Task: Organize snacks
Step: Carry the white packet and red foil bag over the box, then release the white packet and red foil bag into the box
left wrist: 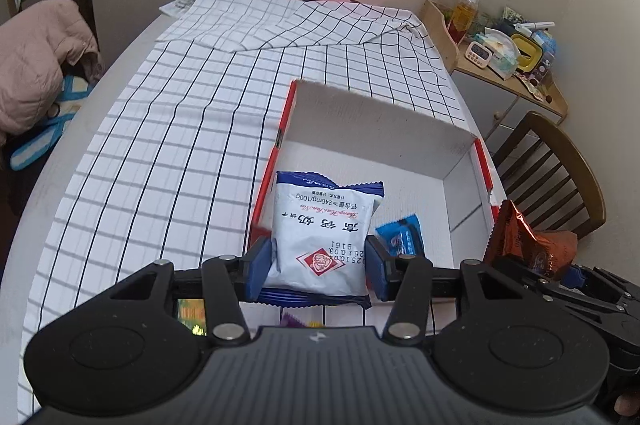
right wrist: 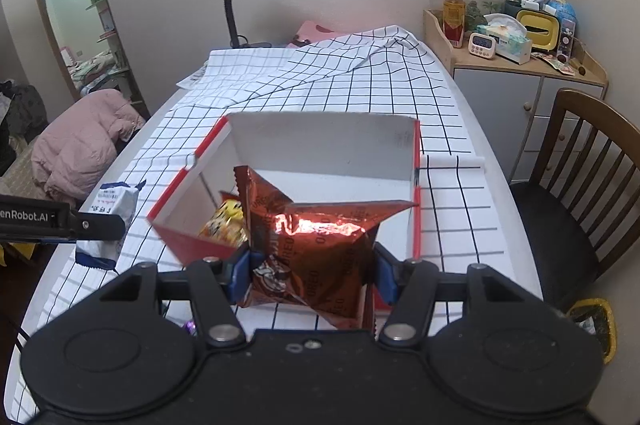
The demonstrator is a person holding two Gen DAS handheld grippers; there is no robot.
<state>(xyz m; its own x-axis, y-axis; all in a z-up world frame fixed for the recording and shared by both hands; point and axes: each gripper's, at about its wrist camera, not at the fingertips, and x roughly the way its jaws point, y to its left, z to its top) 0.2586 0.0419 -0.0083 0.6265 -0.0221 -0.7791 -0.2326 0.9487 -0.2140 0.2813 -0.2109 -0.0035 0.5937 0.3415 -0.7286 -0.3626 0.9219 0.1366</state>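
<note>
White packet (left wrist: pixel 320 237) lengthwise along left claw (left wrist: pixel 320 265), clamped, above box (left wrist: pixel 372 129).

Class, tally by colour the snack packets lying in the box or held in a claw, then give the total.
white-and-blue packet: 1
blue packet: 1
copper-brown packet: 1
yellow packet: 1
Total: 4

A white cloth (left wrist: pixel 180 145) gridded with black lines is seen, and on it a white box (right wrist: pixel 320 145) edged in red. A white packet (left wrist: pixel 320 233) banded in blue and a coppery-brown foil packet (right wrist: pixel 316 249) are shown between blue claw pads (left wrist: pixel 376 265).
</note>
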